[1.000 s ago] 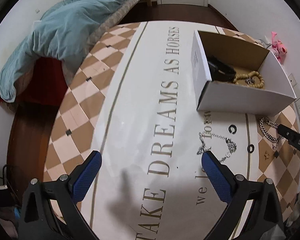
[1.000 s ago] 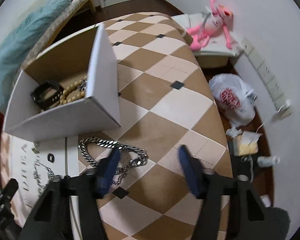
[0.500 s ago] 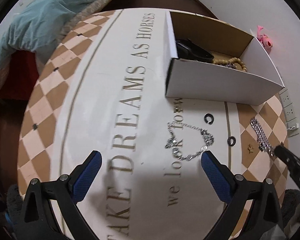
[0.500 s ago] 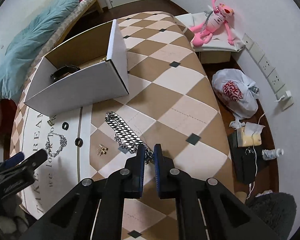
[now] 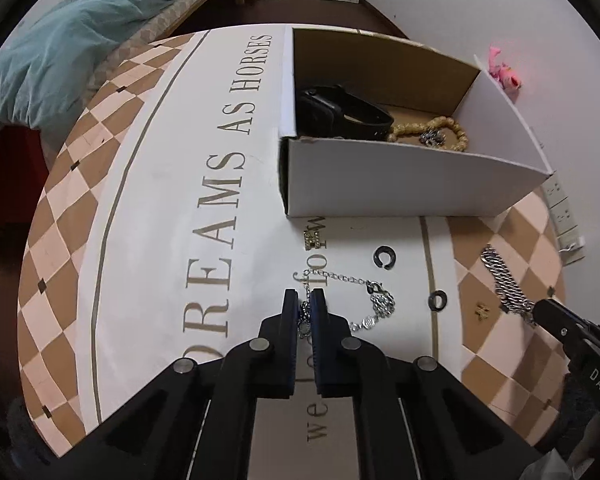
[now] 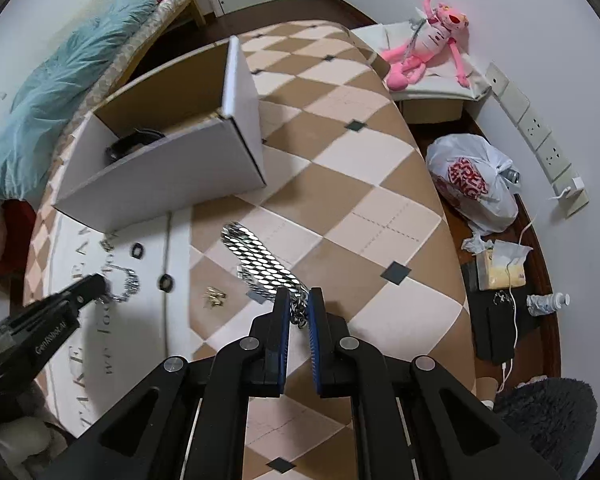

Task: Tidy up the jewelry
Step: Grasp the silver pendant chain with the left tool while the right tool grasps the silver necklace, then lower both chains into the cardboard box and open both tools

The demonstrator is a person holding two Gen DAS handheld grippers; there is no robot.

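both jaws on shiny metal chains: l thin bracelet (image 5: pixel 356 300), r chunky curb-link chain (image 6: pixel 260 264)

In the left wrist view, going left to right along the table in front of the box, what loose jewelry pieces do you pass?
Thin charm bracelet in the left gripper → open black ring → closed black ring → small gold earrings → heavy silver chain.

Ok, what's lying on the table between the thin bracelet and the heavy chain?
In the left wrist view, a black ring and small gold earrings lie between the thin bracelet and the heavy chain.
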